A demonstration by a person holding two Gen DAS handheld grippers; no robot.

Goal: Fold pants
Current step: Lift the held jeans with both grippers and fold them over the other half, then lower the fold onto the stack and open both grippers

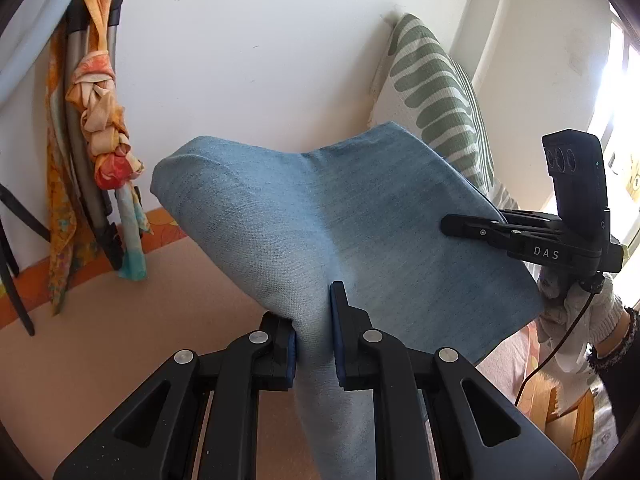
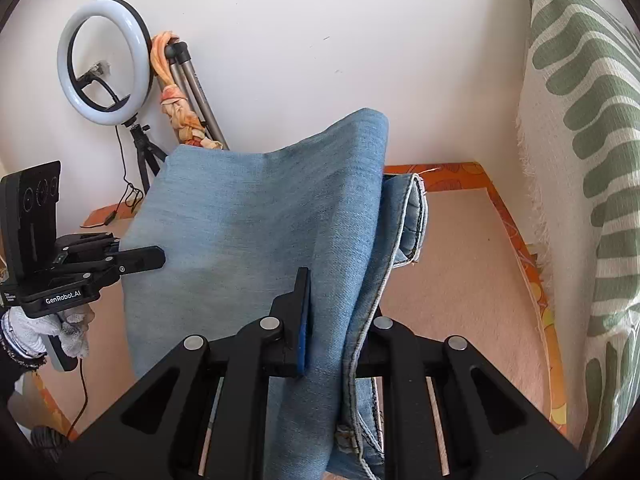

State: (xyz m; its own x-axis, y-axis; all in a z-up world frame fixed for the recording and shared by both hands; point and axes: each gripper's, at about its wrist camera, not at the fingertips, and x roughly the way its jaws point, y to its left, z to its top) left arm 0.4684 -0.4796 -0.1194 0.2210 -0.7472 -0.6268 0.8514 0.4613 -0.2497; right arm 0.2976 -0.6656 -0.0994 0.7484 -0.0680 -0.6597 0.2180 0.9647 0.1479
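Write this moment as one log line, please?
step: mid-fold | left gripper: shut on jeans | right gripper: shut on jeans | jeans: lifted, held between both | below: pink surface

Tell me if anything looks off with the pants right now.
Nothing looks damaged. The blue pants hang lifted between both grippers, left gripper and right gripper, each clamped on denim. The fold is uneven: a seamed edge sticks out on one side.
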